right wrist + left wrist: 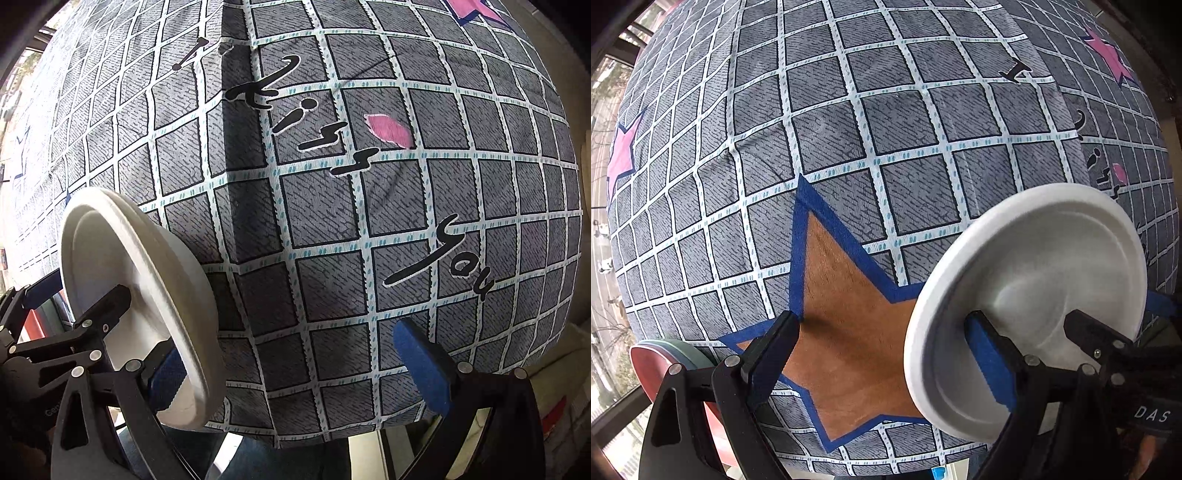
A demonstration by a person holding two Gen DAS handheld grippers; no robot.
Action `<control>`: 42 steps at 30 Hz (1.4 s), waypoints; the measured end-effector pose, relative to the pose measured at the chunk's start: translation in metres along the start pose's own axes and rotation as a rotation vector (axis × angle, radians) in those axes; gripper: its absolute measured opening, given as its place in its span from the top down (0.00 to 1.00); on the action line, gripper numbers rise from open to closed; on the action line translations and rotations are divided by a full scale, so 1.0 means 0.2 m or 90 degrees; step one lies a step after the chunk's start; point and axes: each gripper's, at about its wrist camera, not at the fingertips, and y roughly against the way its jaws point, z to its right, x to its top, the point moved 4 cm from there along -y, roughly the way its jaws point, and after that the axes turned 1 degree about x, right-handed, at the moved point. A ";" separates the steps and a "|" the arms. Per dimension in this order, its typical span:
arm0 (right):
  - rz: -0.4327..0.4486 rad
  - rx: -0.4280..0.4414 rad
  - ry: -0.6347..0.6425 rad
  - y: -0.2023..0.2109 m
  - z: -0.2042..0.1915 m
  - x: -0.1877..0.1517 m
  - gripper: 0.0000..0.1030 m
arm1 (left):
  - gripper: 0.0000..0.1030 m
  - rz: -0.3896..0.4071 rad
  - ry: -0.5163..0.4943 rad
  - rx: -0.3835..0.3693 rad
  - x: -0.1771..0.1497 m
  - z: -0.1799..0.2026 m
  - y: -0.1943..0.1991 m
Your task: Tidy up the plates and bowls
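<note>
A white plate lies on the checked tablecloth near the table's front edge, hollow side up, between my two grippers. My left gripper points down and is open. The plate's left rim sits between its jaws, and its right finger is over the plate's hollow. My right gripper is also open, with the plate at its left finger and the near rim inside its jaws. No pad presses on the plate. I cannot tell whether any fingertip touches it.
Red and grey-green dishes are stacked at the left front corner, behind my left finger. The grey checked tablecloth has a brown star under my left gripper and black lettering ahead of my right one. The table's front edge is close.
</note>
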 end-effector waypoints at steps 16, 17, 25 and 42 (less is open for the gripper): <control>-0.024 0.038 0.043 -0.05 -0.22 0.08 0.73 | 0.66 0.007 -0.051 -0.091 0.07 0.22 0.05; -0.026 0.032 0.049 -0.05 -0.24 0.08 0.73 | 0.66 0.009 -0.052 -0.089 0.06 0.20 0.04; -0.046 0.028 0.087 -0.12 -0.41 0.08 0.73 | 0.66 0.008 -0.014 -0.083 -0.02 0.06 -0.02; -0.071 0.001 0.223 -0.23 -0.79 0.03 0.73 | 0.66 -0.001 0.097 -0.097 -0.18 -0.16 -0.12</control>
